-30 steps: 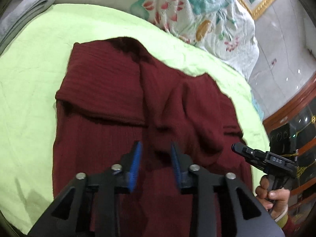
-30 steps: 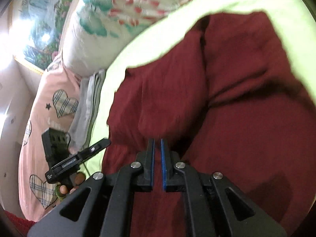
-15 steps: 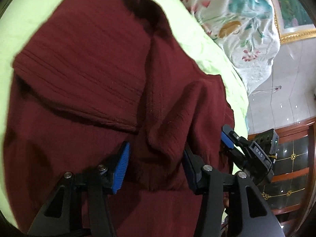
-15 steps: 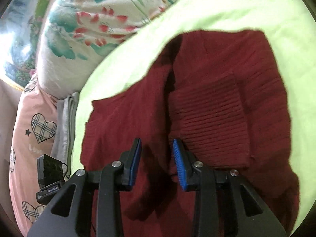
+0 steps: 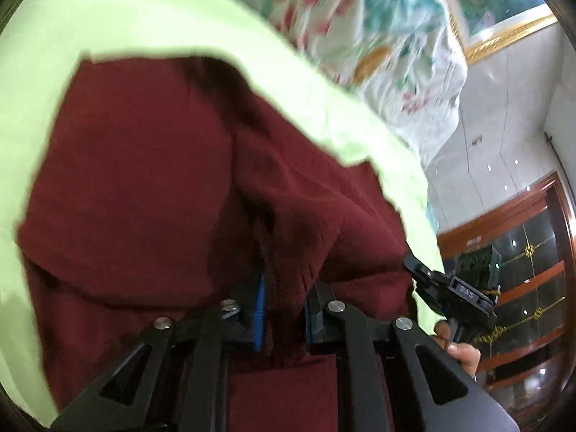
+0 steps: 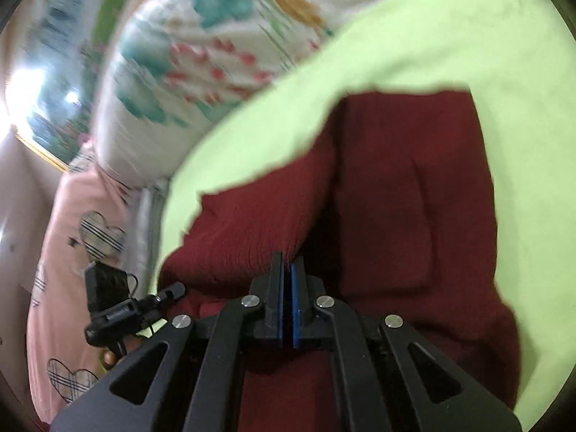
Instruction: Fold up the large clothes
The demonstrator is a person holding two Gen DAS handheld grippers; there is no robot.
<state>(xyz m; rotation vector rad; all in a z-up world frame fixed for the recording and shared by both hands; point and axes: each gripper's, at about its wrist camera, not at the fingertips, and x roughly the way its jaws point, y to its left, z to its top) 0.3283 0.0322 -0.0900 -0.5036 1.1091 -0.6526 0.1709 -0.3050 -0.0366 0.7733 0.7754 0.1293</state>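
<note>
A dark red knit sweater [image 5: 136, 187] lies partly folded on a light green sheet [image 5: 151, 18]; it also shows in the right wrist view [image 6: 396, 194]. My left gripper [image 5: 284, 298] is shut on a raised fold of the sweater between its blue pads. My right gripper [image 6: 287, 280] is shut on a bunched edge of the sweater. Each gripper shows in the other's view: the right one [image 5: 435, 284] at the sweater's right edge, the left one [image 6: 144, 306] at its left edge. Both views are blurred.
A floral quilt [image 5: 378, 36] is piled behind the green sheet. A pink heart-print cover [image 6: 72, 252] and grey folded cloth [image 6: 147, 223] lie to the left. A wooden cabinet with glass doors [image 5: 522, 259] stands at the right.
Both grippers were open half a second ago and have closed on sweater folds. The pinched fabric now stands bunched up above the rest of the sweater.
</note>
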